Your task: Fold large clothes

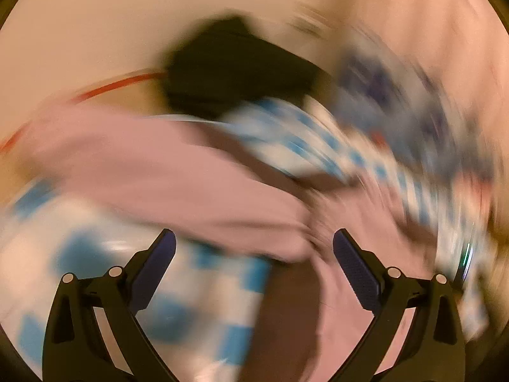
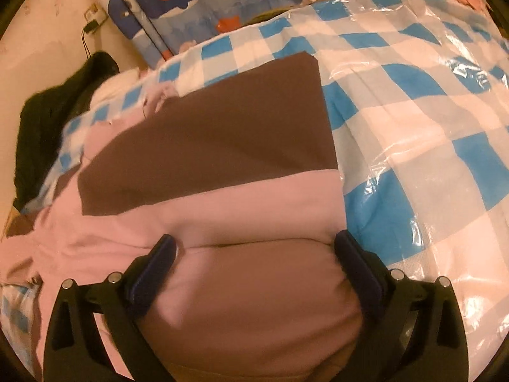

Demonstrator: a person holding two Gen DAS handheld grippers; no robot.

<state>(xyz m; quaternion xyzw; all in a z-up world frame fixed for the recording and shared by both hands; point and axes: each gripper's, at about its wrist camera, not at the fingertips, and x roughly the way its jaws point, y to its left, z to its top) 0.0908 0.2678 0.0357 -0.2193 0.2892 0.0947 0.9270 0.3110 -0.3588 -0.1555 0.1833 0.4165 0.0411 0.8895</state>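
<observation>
The pink and brown garment (image 2: pixel 203 172) lies spread on a desk under a blue-and-white checked cover (image 2: pixel 413 102), its far brown panel flat with a crisp square corner, the pink band across the middle, and a soft rolled bulge of pink cloth nearest the right claw (image 2: pixel 254 248). That claw stands wide open, its dark ribbed pads either side of the bulge, pressing on nothing that I can see. The left claw (image 1: pixel 254 248) is open too, with nothing between its fingers; its view is badly smeared, showing only pink cloth, checks and a dark heap (image 1: pixel 235 63) beyond.

The step in hand looks like taking hold of the near folded edge. To do it well, I'd say the right claw should come down so both pads straddle the thick roll and bite through all its layers, not just the top skin, then lift evenly so the flat brown panel isn't dragged askew.

The garment looks like thick, matte fleece or jersey, limp and heavy. The cover is glossy plastic, crinkled and catching the light, so cloth may slide on it. Behind stands a whale-print fabric (image 2: pixel 165 3).
</observation>
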